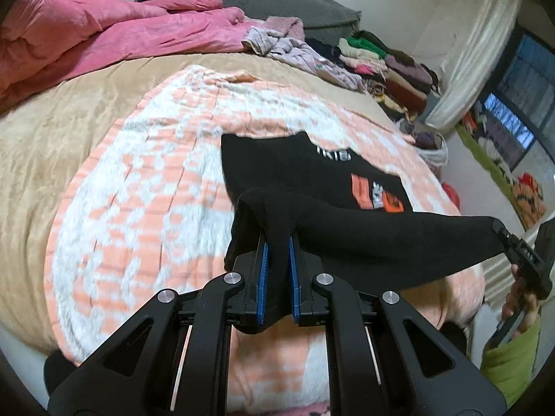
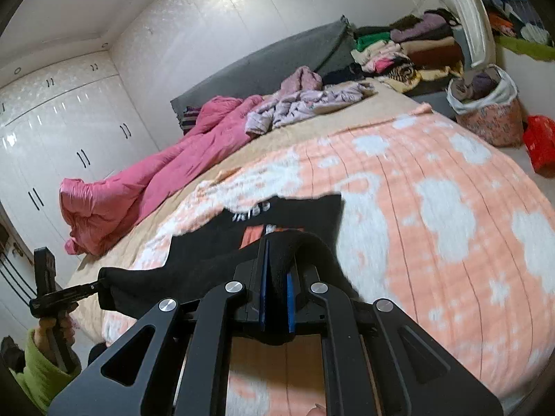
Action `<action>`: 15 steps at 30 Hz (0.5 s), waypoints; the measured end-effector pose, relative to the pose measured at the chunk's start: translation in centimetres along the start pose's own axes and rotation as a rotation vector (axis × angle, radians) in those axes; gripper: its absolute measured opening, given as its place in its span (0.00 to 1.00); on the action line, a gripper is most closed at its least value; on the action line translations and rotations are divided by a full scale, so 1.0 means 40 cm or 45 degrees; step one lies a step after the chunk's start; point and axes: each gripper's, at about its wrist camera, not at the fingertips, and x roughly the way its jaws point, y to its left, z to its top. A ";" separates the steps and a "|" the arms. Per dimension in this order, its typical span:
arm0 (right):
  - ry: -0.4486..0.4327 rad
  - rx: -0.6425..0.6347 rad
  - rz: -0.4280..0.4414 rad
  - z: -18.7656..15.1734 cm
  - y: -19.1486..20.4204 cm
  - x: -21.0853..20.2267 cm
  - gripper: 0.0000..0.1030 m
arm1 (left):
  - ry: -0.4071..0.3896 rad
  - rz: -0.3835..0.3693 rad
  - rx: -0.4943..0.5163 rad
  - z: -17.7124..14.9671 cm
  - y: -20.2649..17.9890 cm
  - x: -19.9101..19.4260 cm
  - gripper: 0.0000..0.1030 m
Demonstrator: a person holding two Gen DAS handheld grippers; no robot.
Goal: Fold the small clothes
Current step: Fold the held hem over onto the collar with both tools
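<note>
A small black garment [image 1: 312, 173] with an orange and white print lies partly on the peach and white blanket [image 1: 138, 190]. Its near edge is lifted and stretched between both grippers. My left gripper [image 1: 276, 239] is shut on one corner, with black cloth bunched between the blue pads. The right gripper [image 1: 503, 234] pinches the other corner at the right edge of the left wrist view. In the right wrist view my right gripper [image 2: 277, 260] is shut on the black garment [image 2: 208, 242], and the left gripper [image 2: 93, 286] holds the far corner at the left.
A pink quilt [image 1: 104, 31] and a heap of lilac clothes [image 2: 305, 104] lie at the head of the bed. Stacks of folded clothes [image 2: 416, 52], a floral basket [image 2: 492, 118] and a red bag [image 2: 539, 145] stand beside the bed. White wardrobes [image 2: 62, 131] line the wall.
</note>
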 end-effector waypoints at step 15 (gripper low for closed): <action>0.025 -0.023 -0.045 0.114 -0.023 0.194 0.07 | -0.019 0.019 -0.133 0.137 0.038 0.127 0.04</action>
